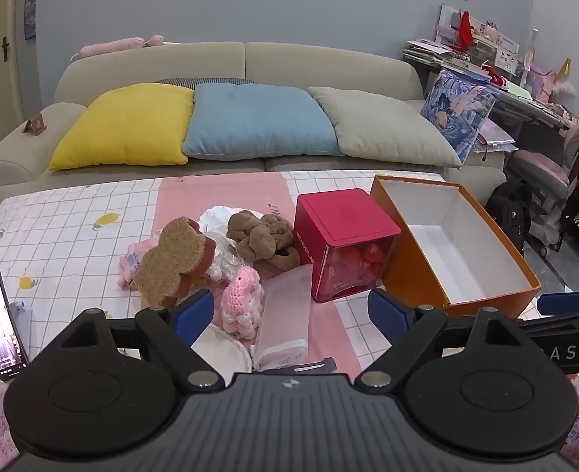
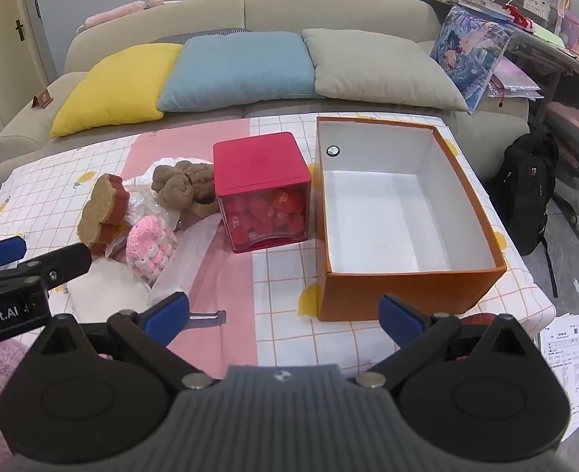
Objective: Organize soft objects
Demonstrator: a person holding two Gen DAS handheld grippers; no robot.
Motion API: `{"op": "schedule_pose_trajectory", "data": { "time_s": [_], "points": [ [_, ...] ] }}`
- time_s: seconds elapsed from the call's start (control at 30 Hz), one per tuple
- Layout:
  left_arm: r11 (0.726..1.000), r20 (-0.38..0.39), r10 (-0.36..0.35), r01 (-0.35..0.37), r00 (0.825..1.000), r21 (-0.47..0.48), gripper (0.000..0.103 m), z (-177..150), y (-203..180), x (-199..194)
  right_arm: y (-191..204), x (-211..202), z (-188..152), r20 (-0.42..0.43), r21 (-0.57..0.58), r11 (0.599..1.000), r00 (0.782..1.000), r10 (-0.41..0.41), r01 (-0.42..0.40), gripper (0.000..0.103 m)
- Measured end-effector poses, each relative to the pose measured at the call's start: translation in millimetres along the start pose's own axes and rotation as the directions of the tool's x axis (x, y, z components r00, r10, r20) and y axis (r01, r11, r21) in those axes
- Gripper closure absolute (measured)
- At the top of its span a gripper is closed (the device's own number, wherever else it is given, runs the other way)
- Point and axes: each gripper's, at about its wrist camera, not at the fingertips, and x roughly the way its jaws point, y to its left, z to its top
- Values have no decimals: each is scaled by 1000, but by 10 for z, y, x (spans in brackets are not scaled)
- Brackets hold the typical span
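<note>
As jaws gape, pink crochet toy (image 1: 240,301) between

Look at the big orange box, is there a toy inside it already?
No, the orange box shows only its bare white bottom, and the soft things lie outside on the table.

So the soft stuff is all heaped together left of centre in both views. There's a bear-shaped sponge (image 1: 175,261), tan scratchy face with a reddish-brown body, tipped up on its edge at the left of the pile. Right next to it, a lumpy brown plush thing (image 1: 263,242) sits at the back, touching the red-lidded cube box (image 1: 344,244). A pink and white crochet piece (image 1: 242,301) stands in front, beside a floppy clear pouch (image 1: 285,316) lying flat. The orange box (image 2: 403,287) with its white inside sits open and empty on the right of the frame.
</note>
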Motion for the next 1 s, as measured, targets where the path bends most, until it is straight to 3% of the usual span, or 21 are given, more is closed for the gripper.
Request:
{"op": "schedule_pose_trajectory", "data": {
  "time_s": [1.0],
  "points": [
    [1000,-29,-1,0,1000,-16,0,-13,55,53,-16,46,28,-31,13,1000,999,-4,4,3]
  ]
}}
